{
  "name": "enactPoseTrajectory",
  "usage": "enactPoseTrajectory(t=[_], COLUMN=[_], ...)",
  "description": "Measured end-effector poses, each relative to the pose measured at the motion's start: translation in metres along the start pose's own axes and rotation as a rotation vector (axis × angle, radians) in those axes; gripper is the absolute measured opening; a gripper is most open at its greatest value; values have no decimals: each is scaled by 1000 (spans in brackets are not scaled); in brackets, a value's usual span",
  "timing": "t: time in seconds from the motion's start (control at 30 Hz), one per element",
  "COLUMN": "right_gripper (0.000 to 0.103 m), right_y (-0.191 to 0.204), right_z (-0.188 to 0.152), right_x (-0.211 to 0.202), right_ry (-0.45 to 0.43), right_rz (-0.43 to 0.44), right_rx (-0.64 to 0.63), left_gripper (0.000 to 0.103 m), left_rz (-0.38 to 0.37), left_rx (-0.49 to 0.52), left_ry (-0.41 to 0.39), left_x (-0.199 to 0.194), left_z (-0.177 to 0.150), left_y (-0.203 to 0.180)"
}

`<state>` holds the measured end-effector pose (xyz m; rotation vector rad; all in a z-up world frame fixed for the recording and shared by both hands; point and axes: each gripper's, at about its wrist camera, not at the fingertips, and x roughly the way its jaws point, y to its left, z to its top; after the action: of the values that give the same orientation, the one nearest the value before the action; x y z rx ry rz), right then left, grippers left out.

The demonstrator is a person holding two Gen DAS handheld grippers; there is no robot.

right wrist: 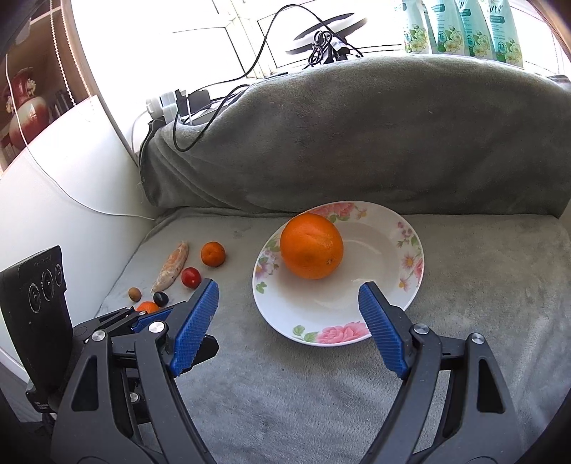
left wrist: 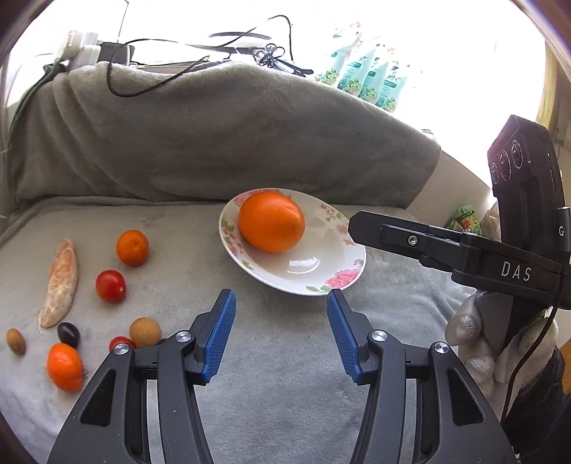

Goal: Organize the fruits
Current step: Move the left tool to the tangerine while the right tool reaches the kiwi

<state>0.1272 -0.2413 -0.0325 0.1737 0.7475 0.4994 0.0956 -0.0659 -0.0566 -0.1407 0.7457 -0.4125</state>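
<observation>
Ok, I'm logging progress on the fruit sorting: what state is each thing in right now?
Big orange: on the plate.
Plate: upright on the blanket, holding only the orange.
Small fruits: loose on the blanket, left of the plate.
Left gripper: open, empty.
Right gripper: open, empty.

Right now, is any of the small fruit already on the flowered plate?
No, only the big orange sits on the flowered plate; the small fruits, like the tomato and mandarin, lie on the grey blanket beside it.

"DAS" on right tongs [left wrist: 357, 228]; "72" on pouches [right wrist: 464, 25]
</observation>
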Motion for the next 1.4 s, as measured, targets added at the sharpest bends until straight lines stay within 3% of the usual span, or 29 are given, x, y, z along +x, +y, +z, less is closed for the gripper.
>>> enactPoseTrajectory(t=[0.77,1.0,1.4], right_gripper=[83,66,55], right_y=[69,80,102], right_z=[-17,-21,-27], right_x=[37,64,107], right_ry=[74,135,239], right_rz=[48,86,156], right_rx=[-195,-222,-271], left_gripper=[53,53,53], left_rz=[216,247,261], left_rx=[-128,-168,-201], left_ry=[-39,-37,-7], left_x=[-72,-75,-61], left_z=[-50,-59,-64], left_y=[87,110,132])
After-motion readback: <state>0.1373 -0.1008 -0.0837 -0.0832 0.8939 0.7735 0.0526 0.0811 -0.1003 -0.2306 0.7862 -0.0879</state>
